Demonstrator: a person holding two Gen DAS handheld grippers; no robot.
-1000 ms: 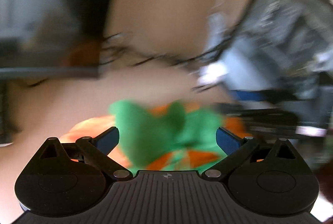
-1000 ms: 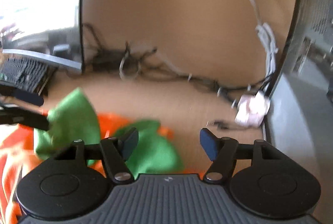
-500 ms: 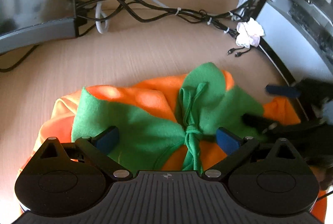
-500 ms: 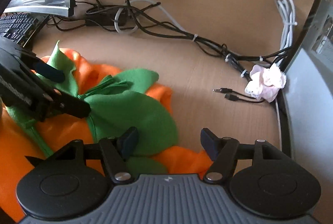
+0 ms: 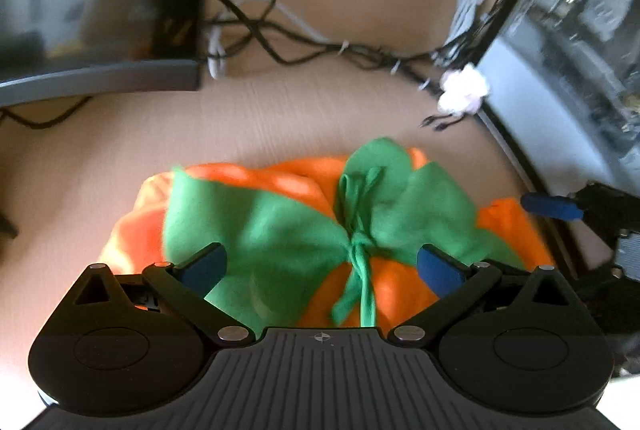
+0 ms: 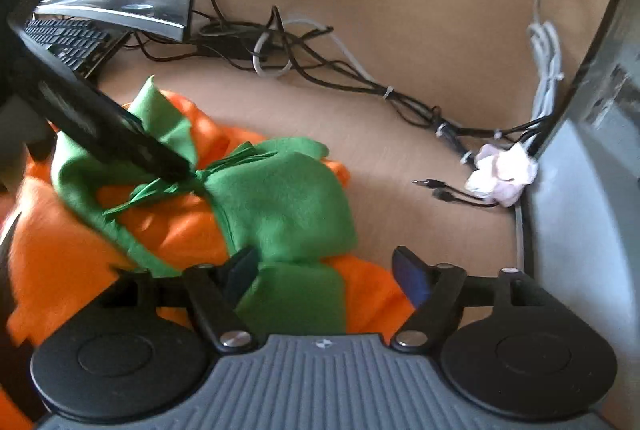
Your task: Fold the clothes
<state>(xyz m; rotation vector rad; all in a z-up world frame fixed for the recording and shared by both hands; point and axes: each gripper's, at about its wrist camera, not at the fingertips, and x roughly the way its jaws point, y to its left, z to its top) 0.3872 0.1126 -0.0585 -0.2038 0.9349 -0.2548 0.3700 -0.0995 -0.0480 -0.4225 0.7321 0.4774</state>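
In the left wrist view, the left gripper (image 5: 320,266) fills the bottom of the frame with its jaws standing wide and nothing pressed between them. The orange garment (image 5: 404,294) with its green collar (image 5: 276,230) lies crumpled in the centre, on the wooden desk (image 5: 260,118). The collar's tie strings (image 5: 360,254) are knotted in the middle, just between the two fingers. At the right edge the right gripper (image 5: 576,206) shows one blue pad over the cloth. A monitor (image 5: 100,14) is in the upper left and a tangle of cables (image 5: 320,50) runs along the top.

In the right wrist view, the right gripper (image 6: 324,270) is at the bottom; its jaws are opening, and a green flap lies between them, but the pads do not squeeze it. The left gripper (image 6: 168,162) reaches in from the upper left, with its tip over the knot.

I judge that the step is the first approach: both grippers come to the unfolded garment to take hold. The next move calls for choosing two edges of the cloth, closing on them, and then spreading it flat.
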